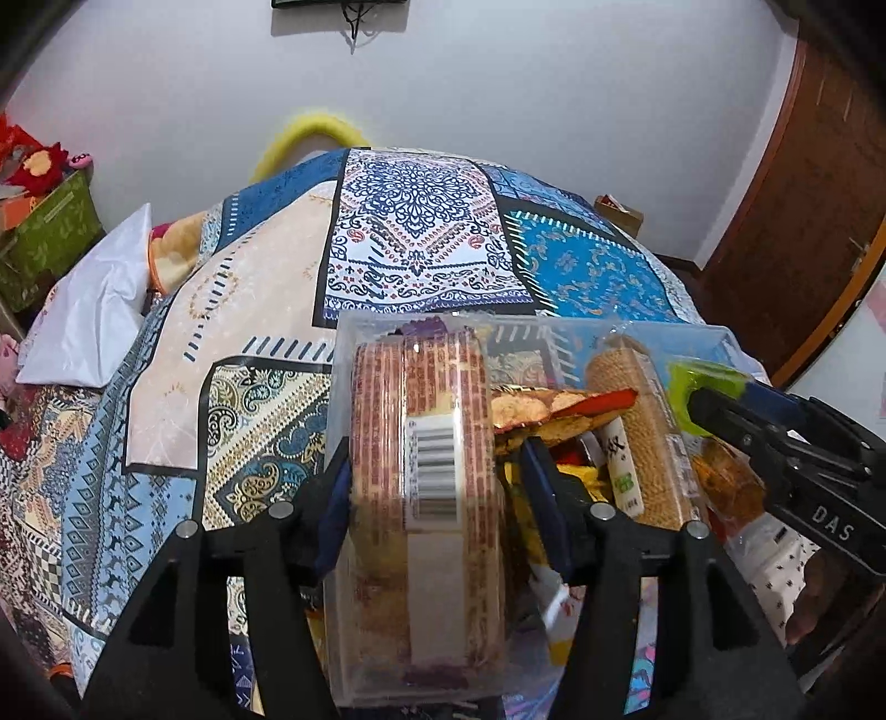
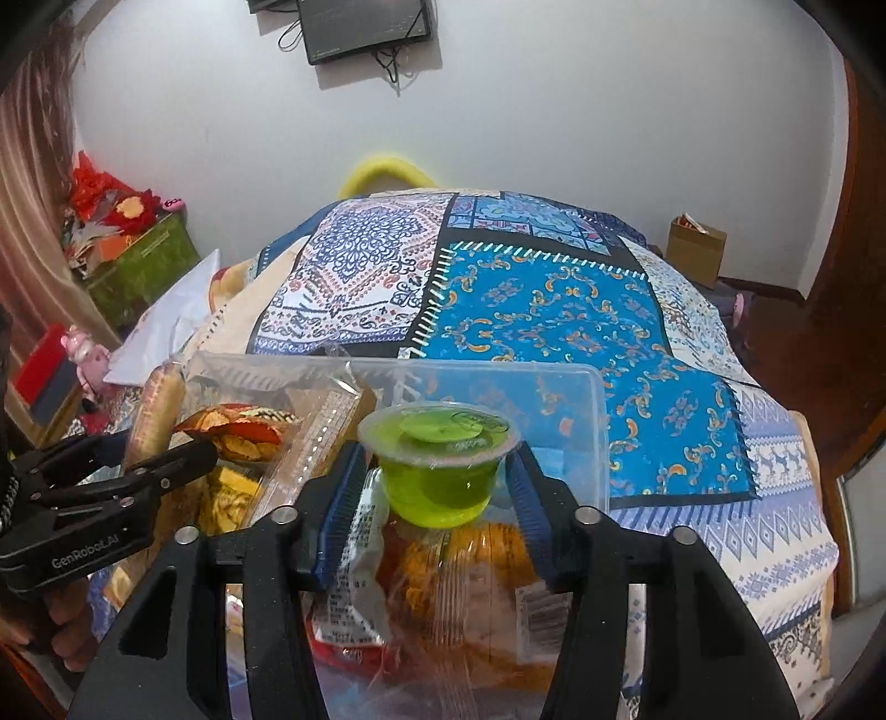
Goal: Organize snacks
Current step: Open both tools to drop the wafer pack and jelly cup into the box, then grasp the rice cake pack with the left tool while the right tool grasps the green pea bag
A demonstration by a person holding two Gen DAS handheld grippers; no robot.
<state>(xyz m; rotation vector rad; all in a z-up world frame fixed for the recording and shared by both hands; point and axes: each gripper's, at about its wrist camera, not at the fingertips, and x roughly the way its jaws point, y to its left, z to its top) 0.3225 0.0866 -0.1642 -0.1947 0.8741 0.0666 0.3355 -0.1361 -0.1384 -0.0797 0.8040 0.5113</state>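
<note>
one patchwork bedspread [image 2: 554,310], white wall [image 2: 554,111], wall screen [image 2: 362,27], wooden door [image 1: 803,194]

Left gripper [image 1: 432,471] clamps biscuit pack [image 1: 426,443] over clear bin [image 1: 692,332].

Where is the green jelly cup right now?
In the right wrist view the green jelly cup sits between the right tongs, held over the clear plastic bin of snacks, just right of the chip bag.

A bed [image 2: 554,310] with a patchwork-patterned cover carried a clear plastic bin [image 2: 587,399] of snacks at 6 o'clock and a white pillow [image 1: 94,310] at 9 o'clock.
</note>
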